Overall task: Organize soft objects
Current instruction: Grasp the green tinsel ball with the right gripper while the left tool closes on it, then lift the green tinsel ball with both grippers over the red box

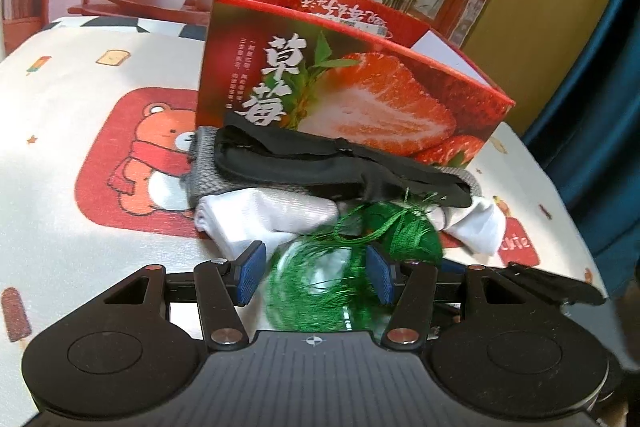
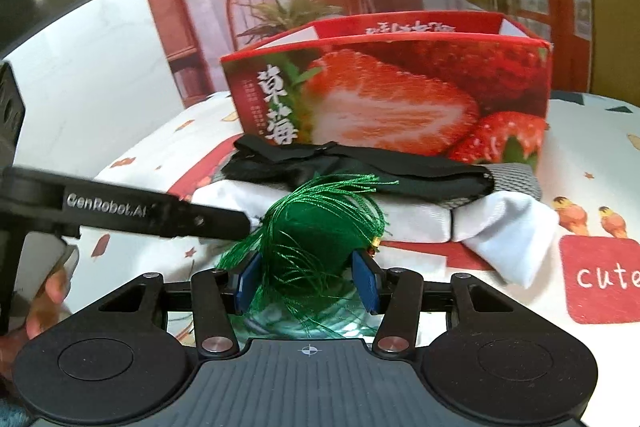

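Both the left gripper [image 1: 316,273] and right gripper [image 2: 306,279] pinch a green thread tassel [image 2: 320,227] before a red strawberry-printed cardboard box [image 1: 360,87].

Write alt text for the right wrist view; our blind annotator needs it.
A green tassel bundle sits between the right tongs, with the left tongs reaching in from the left. Behind lie a black cloth, white folded cloths and a strawberry box.
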Motion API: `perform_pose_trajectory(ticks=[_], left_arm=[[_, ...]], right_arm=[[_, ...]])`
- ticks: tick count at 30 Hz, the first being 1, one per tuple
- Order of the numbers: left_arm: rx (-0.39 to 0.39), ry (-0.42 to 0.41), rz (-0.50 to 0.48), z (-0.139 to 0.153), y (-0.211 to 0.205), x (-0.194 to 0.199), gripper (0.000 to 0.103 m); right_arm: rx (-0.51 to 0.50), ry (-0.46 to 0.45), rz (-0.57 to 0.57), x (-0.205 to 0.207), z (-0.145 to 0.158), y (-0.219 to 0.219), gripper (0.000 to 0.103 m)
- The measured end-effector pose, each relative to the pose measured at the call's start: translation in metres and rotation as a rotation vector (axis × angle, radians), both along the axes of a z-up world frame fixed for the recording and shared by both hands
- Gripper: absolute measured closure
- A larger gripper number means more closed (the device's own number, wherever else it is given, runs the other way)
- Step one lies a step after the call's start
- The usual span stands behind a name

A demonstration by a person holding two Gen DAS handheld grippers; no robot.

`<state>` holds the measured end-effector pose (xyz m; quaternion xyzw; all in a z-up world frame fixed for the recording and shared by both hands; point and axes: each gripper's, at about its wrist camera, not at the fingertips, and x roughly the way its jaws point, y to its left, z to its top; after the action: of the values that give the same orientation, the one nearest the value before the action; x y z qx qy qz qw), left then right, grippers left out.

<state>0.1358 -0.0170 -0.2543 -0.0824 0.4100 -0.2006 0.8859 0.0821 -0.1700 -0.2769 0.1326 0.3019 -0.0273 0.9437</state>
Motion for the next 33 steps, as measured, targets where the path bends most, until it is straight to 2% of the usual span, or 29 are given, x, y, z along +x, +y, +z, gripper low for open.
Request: perform_pose_trajectory(ticks=[8, 11, 16, 23, 27, 33], left_arm=[[-0.042, -0.022, -0.053, 0.01, -0.011, 0.0, 0.045], [-0.051, -0.015, -0.074, 0.01, -0.018, 0.002, 0.046], [-0.09, 0.015, -0.099, 0.007, -0.028, 0.011, 0.046], [-0.111, 0.03, -0.153, 0.0, -0.042, 0.017, 0.046], [-0.127, 0.038, -0.187, -0.003, -0.051, 0.017, 0.048], [-0.157, 0.03, -0.191, 0.002, -0.049, 0.016, 0.048]], right_arm=[[-0.031, -0.001, -0.026, -0.004, 0.003, -0.003, 0.056], [-0.027, 0.002, -0.038, -0.003, 0.001, -0.005, 0.05], [-0.038, 0.003, -0.037, 0.001, -0.003, -0.005, 0.048], [-0.017, -0.002, -0.031, 0.007, -0.007, -0.007, 0.047], [0.002, 0.003, -0.037, 0.008, -0.008, -0.01, 0.053], [-0.006, -0.015, -0.043, 0.003, -0.002, -0.009, 0.055]])
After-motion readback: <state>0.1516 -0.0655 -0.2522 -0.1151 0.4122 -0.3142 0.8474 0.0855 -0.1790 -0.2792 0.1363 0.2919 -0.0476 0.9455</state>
